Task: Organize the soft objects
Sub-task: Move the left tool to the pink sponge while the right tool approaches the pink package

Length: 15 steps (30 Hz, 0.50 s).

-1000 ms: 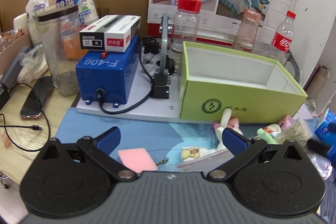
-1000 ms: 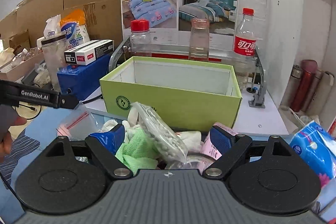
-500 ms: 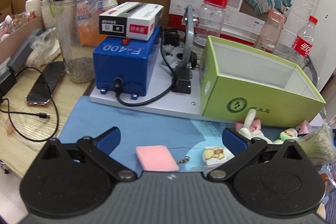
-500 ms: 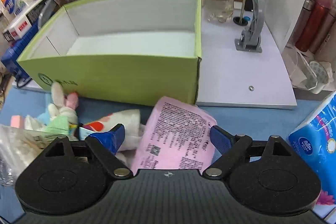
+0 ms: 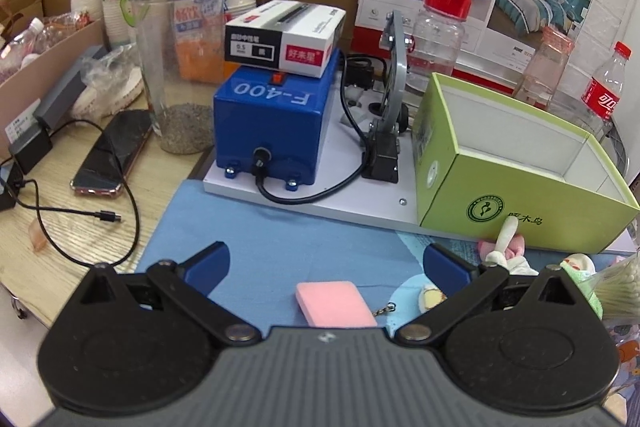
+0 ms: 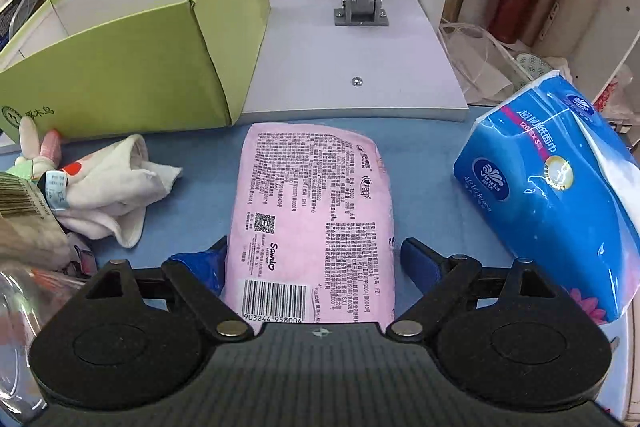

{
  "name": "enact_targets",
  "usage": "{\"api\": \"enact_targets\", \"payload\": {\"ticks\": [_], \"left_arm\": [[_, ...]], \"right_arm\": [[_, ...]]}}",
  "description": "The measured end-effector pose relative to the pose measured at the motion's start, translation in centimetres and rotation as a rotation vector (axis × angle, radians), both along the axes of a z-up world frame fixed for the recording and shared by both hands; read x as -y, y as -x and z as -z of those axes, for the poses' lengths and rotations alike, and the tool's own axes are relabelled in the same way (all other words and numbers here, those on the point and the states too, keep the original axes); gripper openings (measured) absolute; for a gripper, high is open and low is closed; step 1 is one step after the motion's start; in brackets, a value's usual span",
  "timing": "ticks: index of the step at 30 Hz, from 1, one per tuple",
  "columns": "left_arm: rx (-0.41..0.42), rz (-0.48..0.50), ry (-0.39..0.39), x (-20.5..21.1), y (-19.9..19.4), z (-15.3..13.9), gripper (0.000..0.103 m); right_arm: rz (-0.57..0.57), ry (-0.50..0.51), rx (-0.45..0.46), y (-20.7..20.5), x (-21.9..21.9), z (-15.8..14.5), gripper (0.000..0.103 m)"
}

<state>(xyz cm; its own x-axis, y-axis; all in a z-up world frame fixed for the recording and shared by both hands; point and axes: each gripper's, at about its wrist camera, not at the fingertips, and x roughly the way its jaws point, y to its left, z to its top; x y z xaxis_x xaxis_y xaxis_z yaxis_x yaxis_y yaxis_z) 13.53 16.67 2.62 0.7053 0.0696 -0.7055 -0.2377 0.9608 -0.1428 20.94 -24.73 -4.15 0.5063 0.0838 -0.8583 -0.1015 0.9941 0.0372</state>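
Observation:
A pink soft pack [image 6: 312, 211] lies flat on the blue mat, in front of the open green box [image 6: 132, 67]. My right gripper [image 6: 314, 259] is open, low over the mat, with its fingers on either side of the pack's near end. A white cloth [image 6: 116, 187] and a small plush rabbit [image 6: 36, 151] lie left of the pack. In the left wrist view my left gripper [image 5: 326, 263] is open and empty above a pink sponge [image 5: 334, 303]; the rabbit [image 5: 506, 251] and the green box [image 5: 516, 163] are to its right.
A blue tissue pack [image 6: 556, 195] lies right of the pink pack. A white base [image 6: 340, 67] with a grey bracket stands behind. The left wrist view has a blue F-400 machine [image 5: 276, 123], a clear jar [image 5: 180, 67], a phone [image 5: 116, 151] and cables.
My right gripper has dropped and moved right, from over the pile to straddling the pink pack. My left gripper has drifted left, bringing the pink sponge between its fingers.

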Motion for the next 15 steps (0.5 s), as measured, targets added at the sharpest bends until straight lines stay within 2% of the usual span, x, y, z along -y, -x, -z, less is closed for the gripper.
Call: {"api": "enact_targets", "payload": {"ticks": [5,8,12,15], "left_arm": [[-0.154,0.036,0.093,-1.4,-1.9,2.4,0.102],[-0.206,-0.012,0.137,-2.0,-2.9,4.0,0.102],[-0.294,-0.022,0.095,-1.5,-4.8,6.0,0.102],[-0.313,0.01,-0.012,-0.4,-4.9,6.4,0.102]], "right_arm": [[0.06,0.001,0.088,0.7,-0.1,0.3,0.078],[0.085,-0.012,0.12,1.1,0.0,0.5,0.078],[0.091,0.007,0.129,1.3,-0.3,0.6,0.078],[0.085,0.009,0.128,1.6,-0.5,0.4,0.078]]}}
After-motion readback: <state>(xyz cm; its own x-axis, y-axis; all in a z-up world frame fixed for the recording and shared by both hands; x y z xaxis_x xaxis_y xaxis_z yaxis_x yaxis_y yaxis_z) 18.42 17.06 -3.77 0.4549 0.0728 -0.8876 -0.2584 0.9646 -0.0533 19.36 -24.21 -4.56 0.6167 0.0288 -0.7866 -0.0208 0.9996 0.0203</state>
